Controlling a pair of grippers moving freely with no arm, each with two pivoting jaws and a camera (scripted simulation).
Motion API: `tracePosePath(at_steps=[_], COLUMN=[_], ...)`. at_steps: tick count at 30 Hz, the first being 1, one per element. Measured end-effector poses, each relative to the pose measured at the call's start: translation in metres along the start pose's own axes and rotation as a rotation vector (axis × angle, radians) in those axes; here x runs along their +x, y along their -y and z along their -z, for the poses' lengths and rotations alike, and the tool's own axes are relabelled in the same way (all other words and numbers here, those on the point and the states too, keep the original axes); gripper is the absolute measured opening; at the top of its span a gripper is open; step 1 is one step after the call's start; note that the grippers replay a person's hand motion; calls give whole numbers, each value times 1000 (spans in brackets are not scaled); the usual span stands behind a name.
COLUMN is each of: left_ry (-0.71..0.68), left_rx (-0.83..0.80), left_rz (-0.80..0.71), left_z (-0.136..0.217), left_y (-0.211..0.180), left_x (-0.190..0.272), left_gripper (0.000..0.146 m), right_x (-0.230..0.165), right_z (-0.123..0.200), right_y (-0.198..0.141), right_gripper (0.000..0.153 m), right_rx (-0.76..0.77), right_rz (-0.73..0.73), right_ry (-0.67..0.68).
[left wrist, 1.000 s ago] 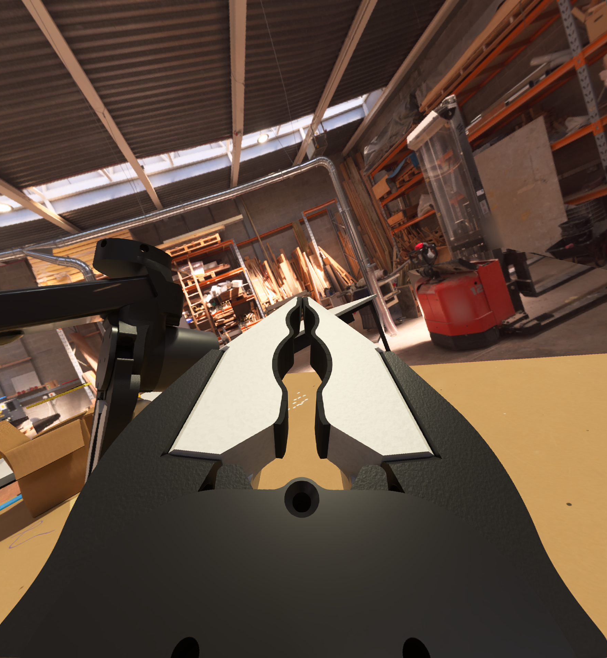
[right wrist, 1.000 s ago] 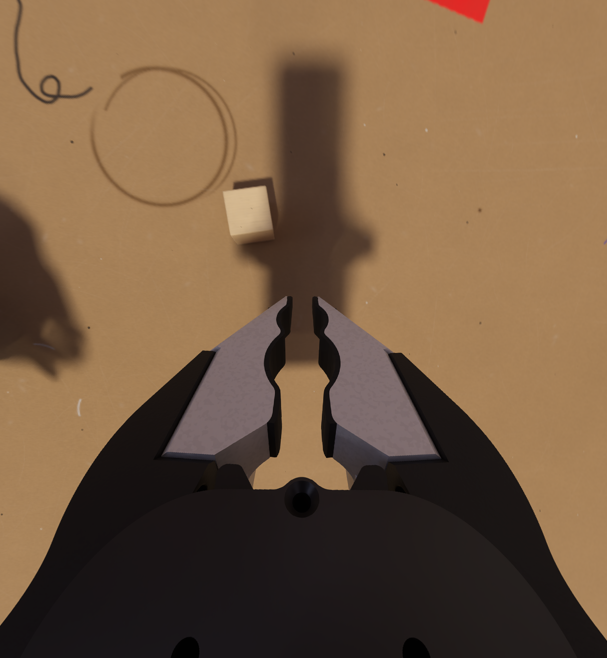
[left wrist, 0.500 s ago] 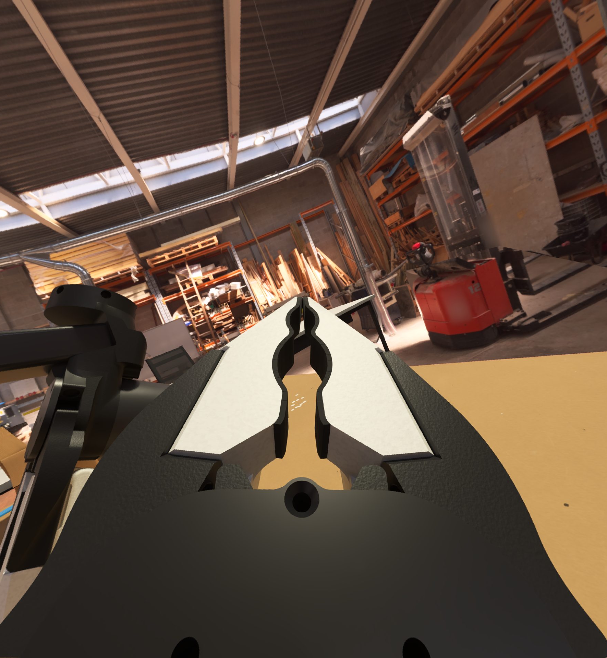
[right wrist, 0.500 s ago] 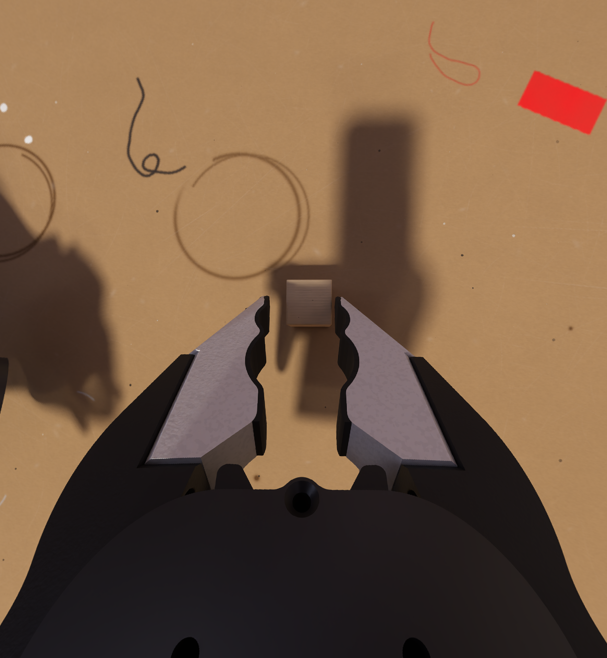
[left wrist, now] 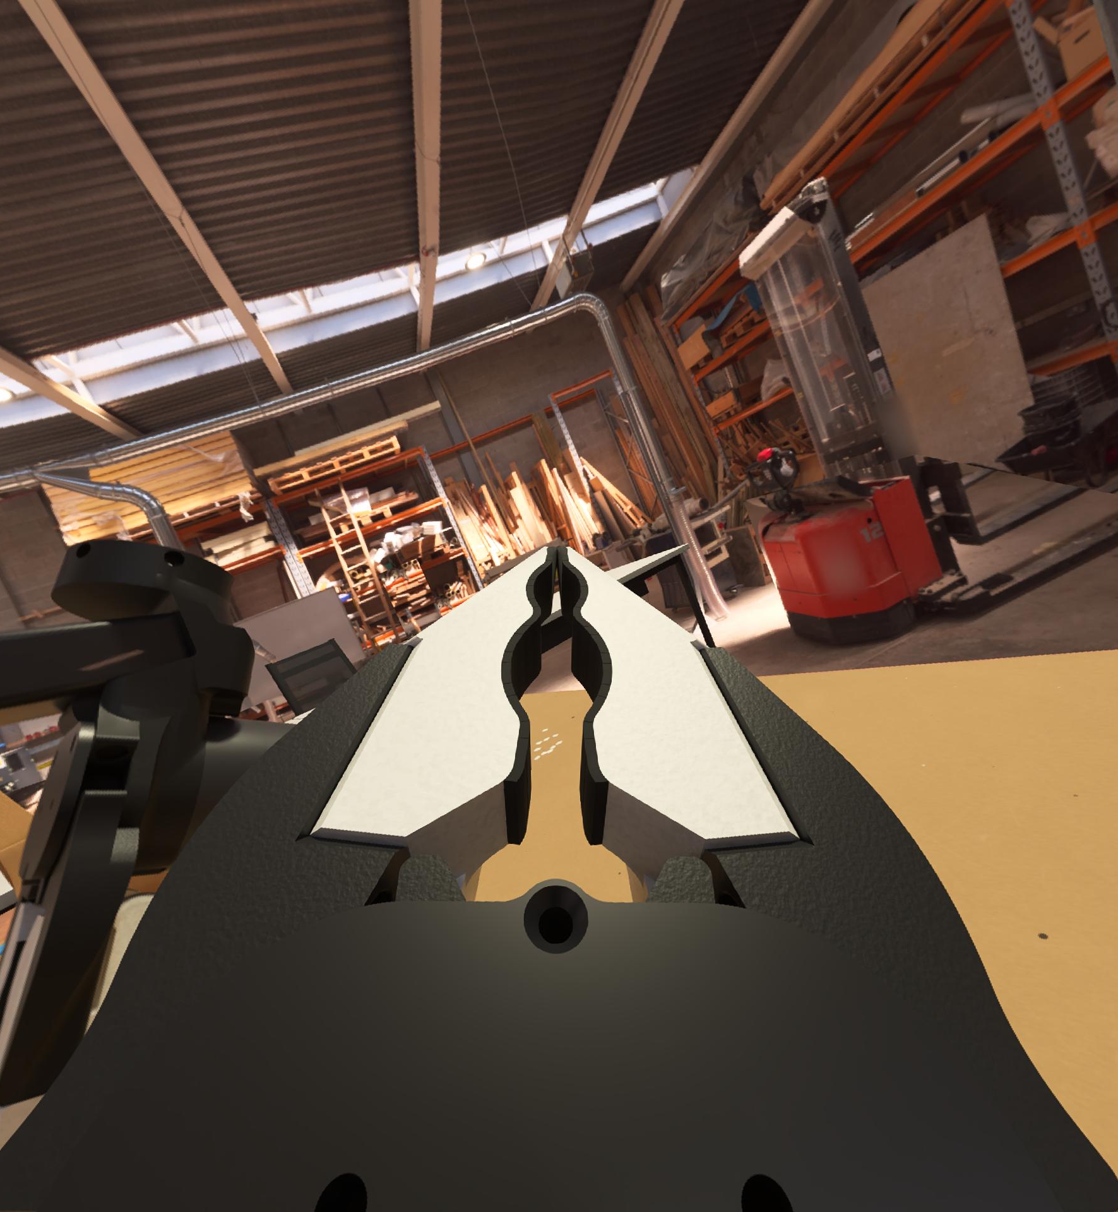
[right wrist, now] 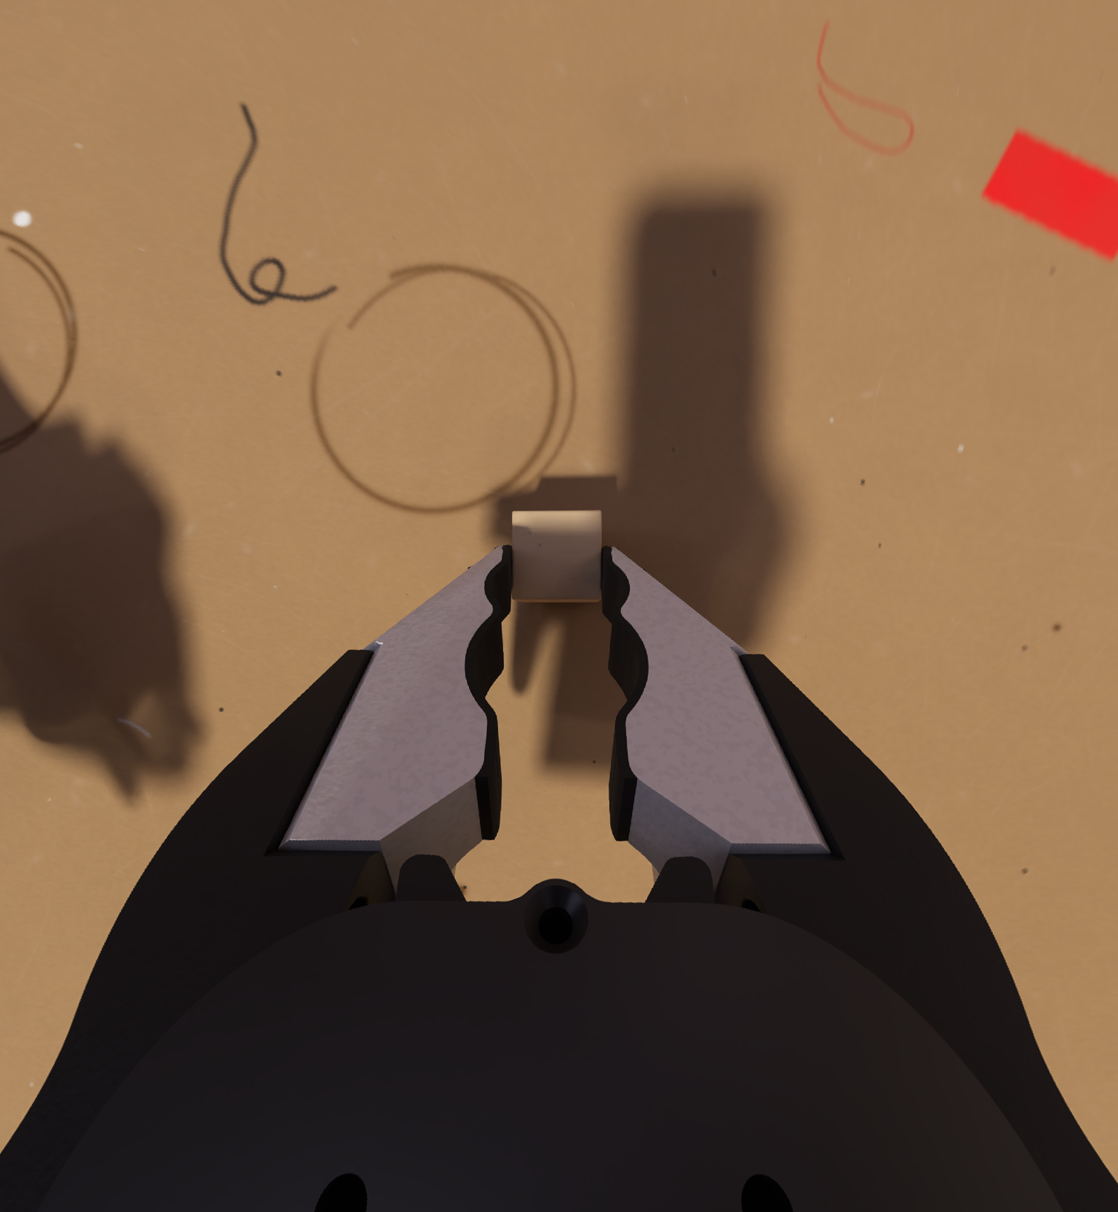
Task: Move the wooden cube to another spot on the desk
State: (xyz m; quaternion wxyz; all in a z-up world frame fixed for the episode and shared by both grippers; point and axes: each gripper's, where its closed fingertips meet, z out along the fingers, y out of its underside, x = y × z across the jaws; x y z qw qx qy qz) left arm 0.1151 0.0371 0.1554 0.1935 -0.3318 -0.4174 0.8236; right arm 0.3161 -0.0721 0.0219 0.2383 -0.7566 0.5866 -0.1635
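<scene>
The right gripper [right wrist: 557, 564] clamps the wooden cube [right wrist: 556, 554] at its fingertips above the desk [right wrist: 871, 590]. The left gripper [left wrist: 557, 557] hangs clenched, empty.

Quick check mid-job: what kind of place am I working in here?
Likely a warehouse or timber workshop: orange pallet racking stacked with lumber, a red pallet truck on the floor, beyond the tan desk.

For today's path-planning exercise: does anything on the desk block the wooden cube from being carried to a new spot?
Nothing visible does. The right gripper grips the wooden cube at its fingertips, and the desk around it bears only flat marks: ring stains, scribbles and a red rectangle, none standing up.
</scene>
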Motion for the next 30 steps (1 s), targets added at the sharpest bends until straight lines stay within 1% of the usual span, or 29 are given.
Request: tracePosePath(at_steps=[2, 5, 7, 10, 12, 13, 15, 16, 19, 24, 30], left_ry=[-1, -2, -1, -1, 0, 1, 1, -1, -4, -1, -2], left_rx=[1, 2, 2, 3, 5, 5, 7, 9, 10, 9, 16], left_rz=[-2, -5, -6, -4, -5, -5, -5, -5, -6, -3, -5], left_z=[0, -1, -1, -1, -1, -1, -1, -2, -2, -2, -3], left_y=[0, 0, 0, 0, 1, 1, 1, 1, 1, 1, 2], left_x=[0, 1, 1, 1, 1, 1, 1, 1, 2, 1, 2], left_gripper=[0, 0, 0, 0, 0, 0, 0, 0, 0, 0, 0], right_x=[-6, -26, -39, -46, -46, -46, -46, -45, -43, -45, -52], right_z=[5, 5, -4, -25, -35, -36, -35, -33, -30, -41, -50], right_y=[11, 39, 47, 45, 42, 43, 46, 47, 49, 50, 62], right_gripper=[27, 27, 27, 27, 27, 27, 38, 40, 41, 45, 56], right_rx=[44, 155, 145, 60, 22, 28, 48, 53, 72, 47, 80], right_rz=[46, 149, 192, 241, 236, 228, 215, 210, 194, 174, 186], right_ry=[8, 69, 108, 123, 128, 133, 138, 131, 115, 126, 129])
